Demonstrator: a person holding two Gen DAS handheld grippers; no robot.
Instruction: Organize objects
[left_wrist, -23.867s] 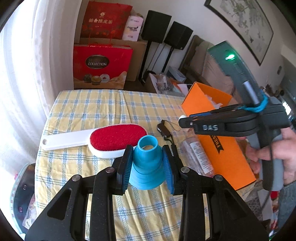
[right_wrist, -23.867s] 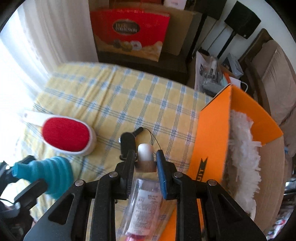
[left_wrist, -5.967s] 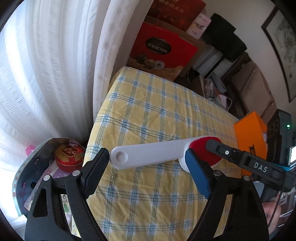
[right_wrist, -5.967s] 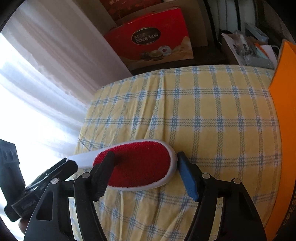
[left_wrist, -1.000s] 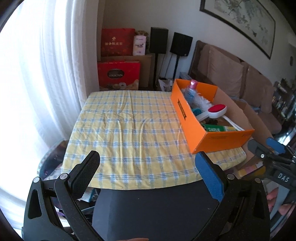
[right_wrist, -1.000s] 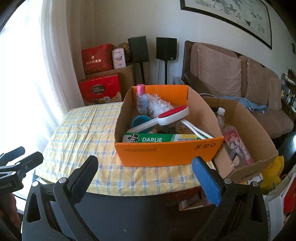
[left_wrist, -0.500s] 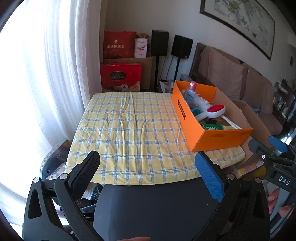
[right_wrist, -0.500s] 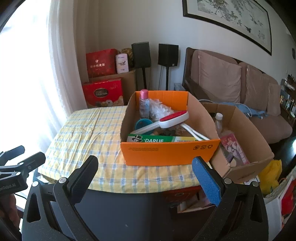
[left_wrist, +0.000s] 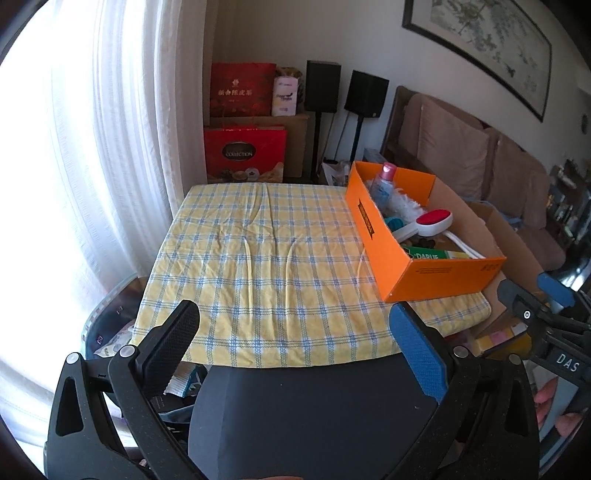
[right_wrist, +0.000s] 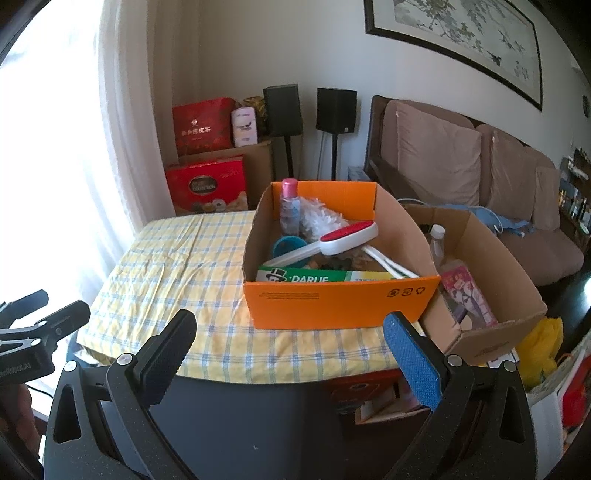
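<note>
"darlie" on green carton (right_wrist: 325, 276), "collection" on red box (left_wrist: 243, 155)

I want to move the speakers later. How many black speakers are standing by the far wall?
2. The left speaker stands on a thin stand beside the red gift bags; the right speaker stands next to it, by the sofa's end. Others may be hidden out of view.
</note>
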